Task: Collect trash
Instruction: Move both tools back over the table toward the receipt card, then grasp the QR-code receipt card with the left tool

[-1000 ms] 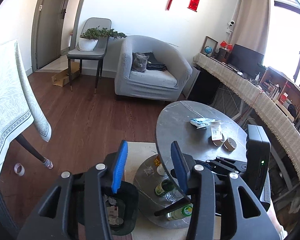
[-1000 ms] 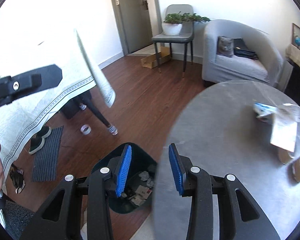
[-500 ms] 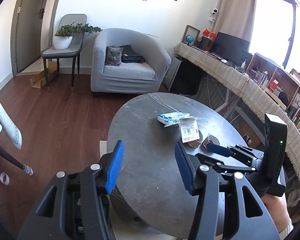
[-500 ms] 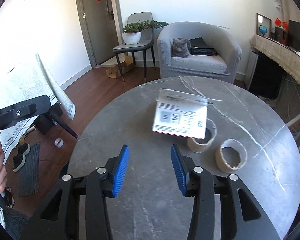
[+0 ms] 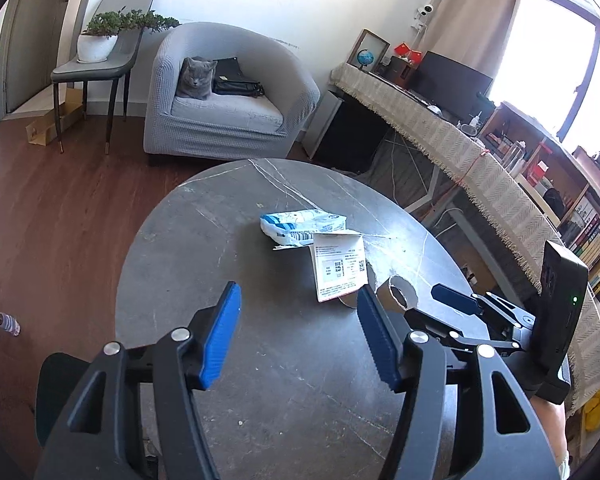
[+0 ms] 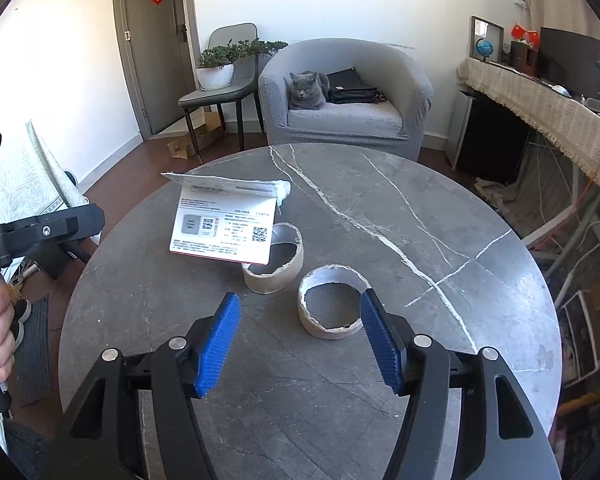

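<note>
On the round grey marble table (image 6: 380, 216) lie two short cardboard tape rings, a near ring (image 6: 332, 306) and a far ring (image 6: 274, 266), with a white printed card (image 6: 224, 228) leaning over the far ring. A blue-white plastic wrapper (image 5: 302, 226) lies behind the card (image 5: 338, 266). My right gripper (image 6: 300, 340) is open and empty, its right fingertip beside the near ring. My left gripper (image 5: 300, 338) is open and empty above the table, short of the card. The right gripper also shows in the left wrist view (image 5: 456, 300).
A dark bin (image 5: 56, 384) sits on the floor at the table's left edge. A grey armchair (image 6: 346, 108) with a cat (image 6: 306, 92) stands behind the table. A long cloth-covered desk (image 5: 460, 160) runs along the right. A chair with a plant (image 5: 100, 64) stands at the back left.
Both grippers have swung from over the bin and floor up to over the table top. The right gripper has come close to the cardboard rings. Both stayed open.
</note>
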Tool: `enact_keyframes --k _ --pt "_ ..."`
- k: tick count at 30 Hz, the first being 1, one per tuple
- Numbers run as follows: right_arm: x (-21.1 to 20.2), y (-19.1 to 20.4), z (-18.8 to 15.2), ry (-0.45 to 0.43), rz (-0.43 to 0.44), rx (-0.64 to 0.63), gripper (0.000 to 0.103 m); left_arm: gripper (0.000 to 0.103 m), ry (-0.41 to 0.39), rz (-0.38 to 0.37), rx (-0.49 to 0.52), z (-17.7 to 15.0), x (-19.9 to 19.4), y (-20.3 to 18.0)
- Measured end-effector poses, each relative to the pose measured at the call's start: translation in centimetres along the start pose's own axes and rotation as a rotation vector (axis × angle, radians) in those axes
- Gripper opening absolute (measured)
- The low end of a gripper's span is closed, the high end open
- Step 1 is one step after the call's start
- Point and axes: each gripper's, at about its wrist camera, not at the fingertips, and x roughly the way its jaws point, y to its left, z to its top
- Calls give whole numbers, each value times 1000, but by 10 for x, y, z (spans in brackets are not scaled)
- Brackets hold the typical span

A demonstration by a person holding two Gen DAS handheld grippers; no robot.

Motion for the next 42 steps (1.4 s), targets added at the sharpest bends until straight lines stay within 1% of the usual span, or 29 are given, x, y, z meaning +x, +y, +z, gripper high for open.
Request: enact_keyframes --k 4,8,11,17,20,23,25,31,34,38,40,42 --pt "1 -8 -10 22 -3 1 65 63 20 -28 -25 -1 13 -1" --pt "1 -15 -12 20 1 22 66 63 20 -32 -42 3 24 -6" --pt "3 -19 -12 27 9 37 66 63 24 -17 -38 5 35 -9" --pt "10 -25 -10 42 17 55 66 60 54 -43 -79 9 61 -9" --pt "13 -31 -9 49 28 66 67 55 66 -54 -90 12 70 -9" --pt "17 -32 -9 62 36 62 69 49 65 -111 -133 14 74 -5" --pt "21 -31 -9 79 35 56 69 42 66 -139 -150 16 76 -3" --pt "26 -27 -7 89 32 44 69 22 77 -142 -143 14 81 -6" --pt "27 -26 -7 89 29 42 69 17 73 -168 -150 15 79 -6" --pt "29 -23 -7 95 18 32 69 11 64 -156 -120 14 76 -10" --pt "31 -23 -5 92 14 33 69 5 58 -150 -107 14 72 -14" --pt "32 -23 -3 90 14 39 69 2 50 -143 -95 15 68 -17"
